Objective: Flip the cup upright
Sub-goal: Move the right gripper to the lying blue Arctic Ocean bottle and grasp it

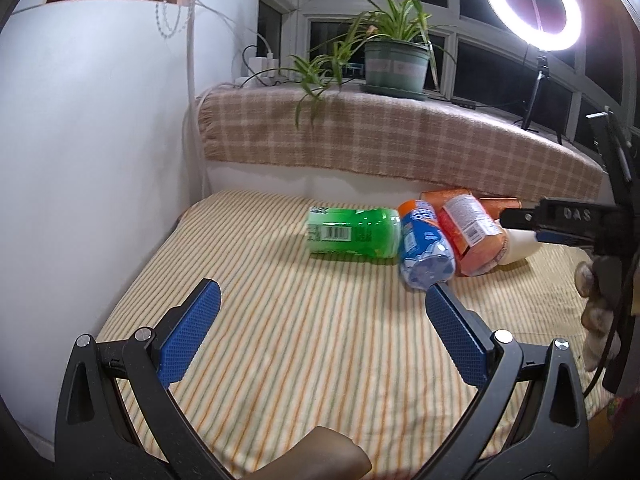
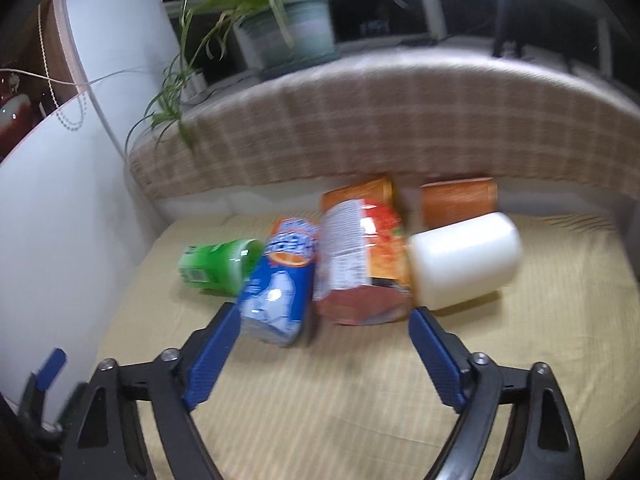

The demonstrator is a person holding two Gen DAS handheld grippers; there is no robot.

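Several cups lie on their sides in a row on the striped cloth: a green cup (image 1: 352, 236) (image 2: 218, 266), a blue cup (image 1: 424, 250) (image 2: 280, 284), a red-orange cup (image 1: 470, 234) (image 2: 362, 262) and a white cup (image 1: 518, 246) (image 2: 464, 258). Two orange cups (image 2: 458, 198) lie behind them. My left gripper (image 1: 322, 300) is open and empty, short of the row. My right gripper (image 2: 324, 320) is open and empty, its jaws just in front of the blue and red-orange cups. It also shows in the left wrist view (image 1: 560, 220) above the white cup.
A white wall (image 1: 92, 152) bounds the left side. A ledge with a plaid cloth (image 1: 380, 140) runs behind the cups, with a potted plant (image 1: 396, 64) and a ring light (image 1: 532, 4) on it. The striped cloth (image 1: 300, 340) stretches in front of the cups.
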